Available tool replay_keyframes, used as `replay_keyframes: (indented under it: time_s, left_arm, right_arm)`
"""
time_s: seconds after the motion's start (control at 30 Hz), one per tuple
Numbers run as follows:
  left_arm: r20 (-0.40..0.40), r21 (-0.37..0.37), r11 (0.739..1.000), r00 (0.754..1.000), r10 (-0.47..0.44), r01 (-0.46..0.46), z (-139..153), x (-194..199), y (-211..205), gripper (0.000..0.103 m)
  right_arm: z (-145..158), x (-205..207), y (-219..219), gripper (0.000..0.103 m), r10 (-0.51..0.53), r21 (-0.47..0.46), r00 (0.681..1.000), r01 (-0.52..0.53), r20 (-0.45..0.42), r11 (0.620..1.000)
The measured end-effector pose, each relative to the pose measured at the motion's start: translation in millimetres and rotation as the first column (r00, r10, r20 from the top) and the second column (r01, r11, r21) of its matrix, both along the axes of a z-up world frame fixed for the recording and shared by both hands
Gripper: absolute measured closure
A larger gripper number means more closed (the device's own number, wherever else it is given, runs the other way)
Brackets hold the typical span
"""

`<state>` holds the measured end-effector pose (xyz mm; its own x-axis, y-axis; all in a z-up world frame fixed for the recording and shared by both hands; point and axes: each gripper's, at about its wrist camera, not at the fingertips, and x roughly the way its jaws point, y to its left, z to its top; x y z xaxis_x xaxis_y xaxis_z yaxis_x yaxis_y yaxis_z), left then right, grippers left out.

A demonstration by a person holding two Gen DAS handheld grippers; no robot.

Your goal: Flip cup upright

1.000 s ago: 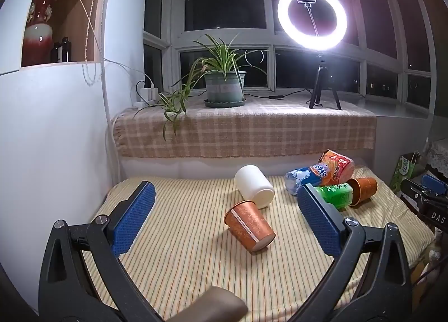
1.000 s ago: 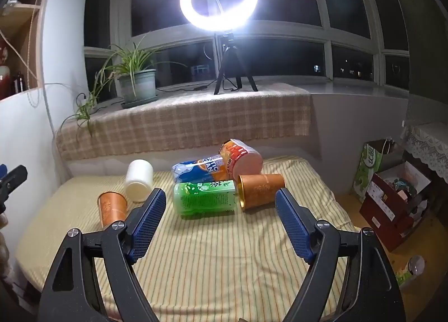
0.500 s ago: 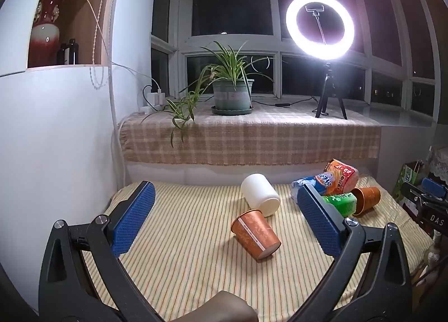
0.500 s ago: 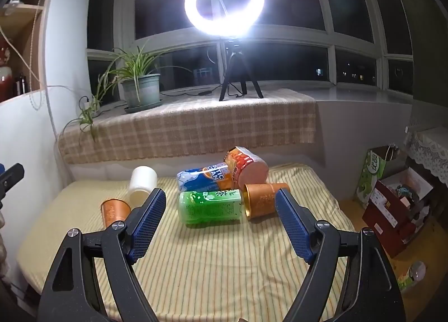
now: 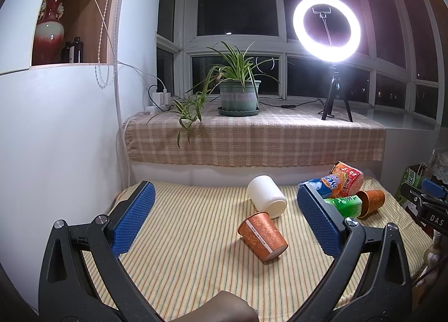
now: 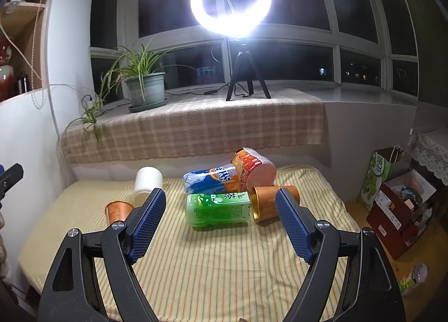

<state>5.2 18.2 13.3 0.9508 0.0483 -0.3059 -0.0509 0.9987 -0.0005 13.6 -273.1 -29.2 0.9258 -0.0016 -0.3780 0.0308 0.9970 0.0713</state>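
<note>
Left gripper [image 5: 224, 215] and right gripper [image 6: 219, 217], both with blue-padded fingers spread wide and holding nothing, above a yellow striped cloth-covered table [image 5: 182, 252]. An orange patterned paper cup [image 5: 262, 238] lies on its side, touching a toppled white plastic cup [image 5: 267, 200]. A green tea bottle [image 6: 217, 208] lies beside a second orange cup [image 6: 266, 203].

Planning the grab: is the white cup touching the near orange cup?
Cannot tell: in the left wrist view the white cup overlaps the orange cup, hiding any gap.
</note>
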Motion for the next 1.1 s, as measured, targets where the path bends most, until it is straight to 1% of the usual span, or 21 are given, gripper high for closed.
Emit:
replay_keyframes:
  time_s: [0.73, 1.1]
  left_arm:
    - [0.002, -0.001, 1.000, 1.000, -0.003, 0.003, -2.1, -0.9, 1.1, 0.000]
    - [0.002, -0.001, 1.000, 1.000, -0.002, 0.002, -1.7, -0.7, 1.0, 0.000]
  right_arm:
    - [-1.3, 1.7, 0.7, 0.022, 0.002, 0.007, 1.000, -0.002, -0.010, 1.000]
    - [-6.6, 1.5, 2.5, 0.022, 0.006, 0.006, 1.000, -0.006, -0.014, 1.000]
